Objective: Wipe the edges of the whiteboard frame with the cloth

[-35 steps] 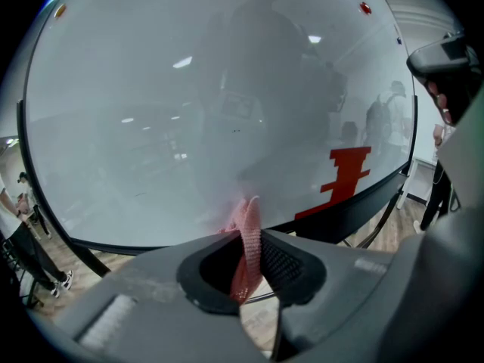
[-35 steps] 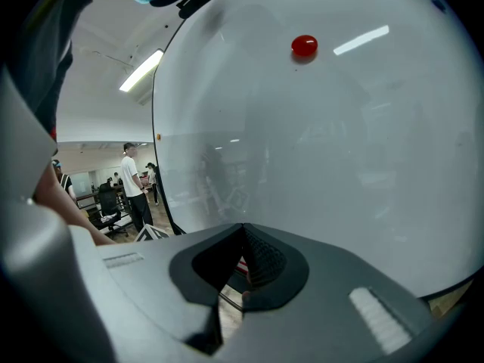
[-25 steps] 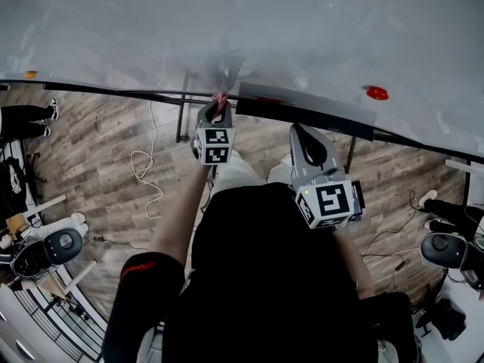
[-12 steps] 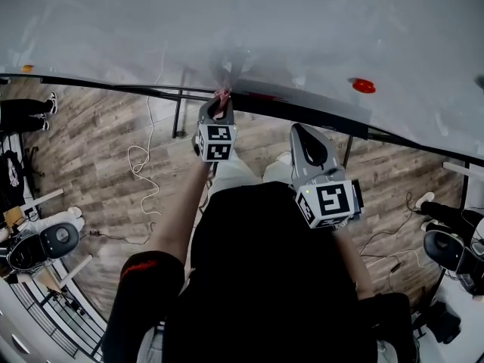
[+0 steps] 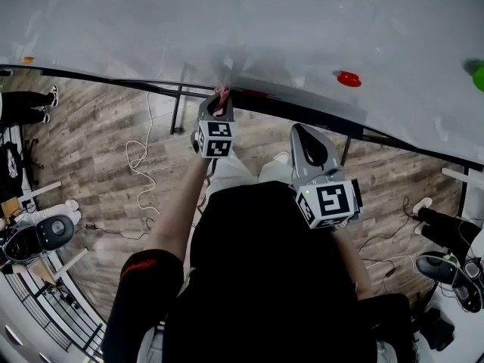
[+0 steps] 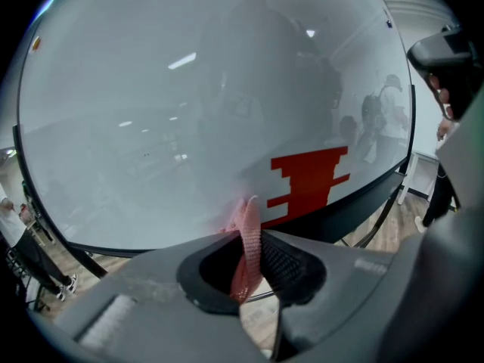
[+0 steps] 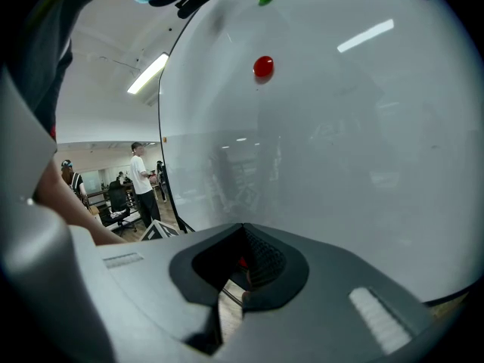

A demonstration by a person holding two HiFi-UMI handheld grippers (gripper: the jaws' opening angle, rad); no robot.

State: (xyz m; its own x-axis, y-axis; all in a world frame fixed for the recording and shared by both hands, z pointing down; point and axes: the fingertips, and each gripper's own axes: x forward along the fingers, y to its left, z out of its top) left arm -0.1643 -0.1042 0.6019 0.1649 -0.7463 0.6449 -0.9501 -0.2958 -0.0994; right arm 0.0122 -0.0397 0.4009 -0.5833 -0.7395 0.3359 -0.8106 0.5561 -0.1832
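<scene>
The whiteboard fills the top of the head view, and its black lower frame runs across below it. My left gripper is shut on a pink cloth and holds it against that lower frame edge. In the left gripper view the cloth stands as a folded strip between the jaws of the left gripper, touching the board just above the frame. My right gripper hangs back from the board, jaws shut on nothing; in its own view the right gripper faces the white surface.
A dark tray ledge runs along the frame right of the cloth. Red, green and orange magnets sit on the board. Below lie a wooden floor, a white cable, board stand legs, chair bases and a person's legs.
The board and its magnets have slid left and up in the head view, and a green magnet has come in at the right. The left gripper with the cloth stays on the lower frame edge.
</scene>
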